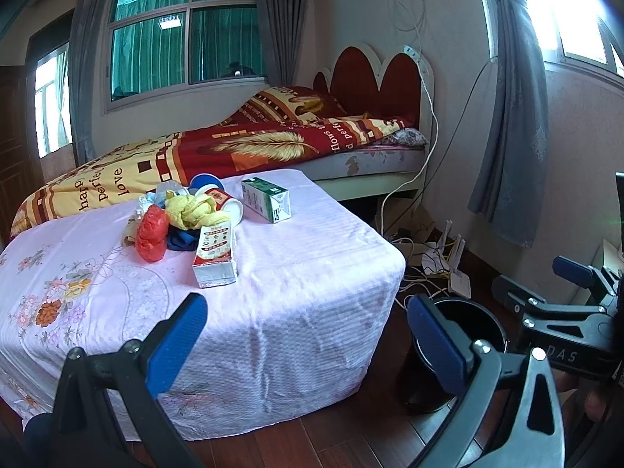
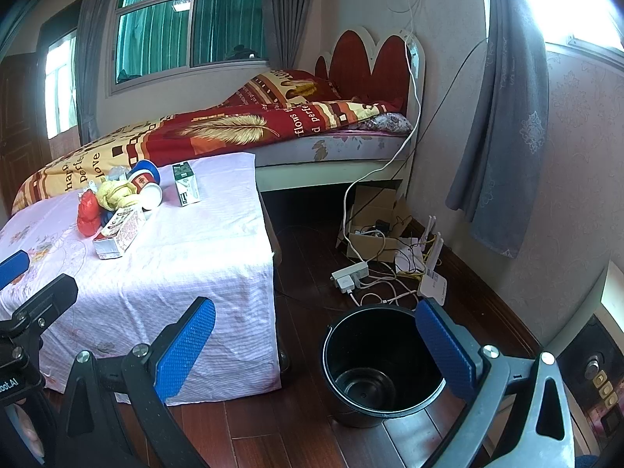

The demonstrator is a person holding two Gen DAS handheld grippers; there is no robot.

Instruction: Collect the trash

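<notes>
A pile of trash lies on the pink cloth-covered table (image 1: 304, 273): a red-and-white carton (image 1: 215, 257) lying in front, a green-and-white carton (image 1: 266, 199) upright behind, a red plastic bag (image 1: 152, 234), a yellow crumpled cloth (image 1: 195, 208), paper cups (image 1: 218, 195). The same pile shows in the right wrist view, with the red-and-white carton (image 2: 121, 236) and green carton (image 2: 186, 183). A black bucket (image 2: 380, 362) stands empty on the floor right of the table; it also shows in the left wrist view (image 1: 464, 323). My left gripper (image 1: 308, 339) is open and empty before the table. My right gripper (image 2: 316, 347) is open and empty above the bucket's left rim.
A bed (image 1: 241, 144) with a red and yellow quilt stands behind the table. A cardboard box (image 2: 374, 230), a power strip (image 2: 349, 275), a white router (image 2: 431, 280) and tangled cables lie on the wooden floor by the wall. Grey curtains (image 2: 503, 117) hang at right.
</notes>
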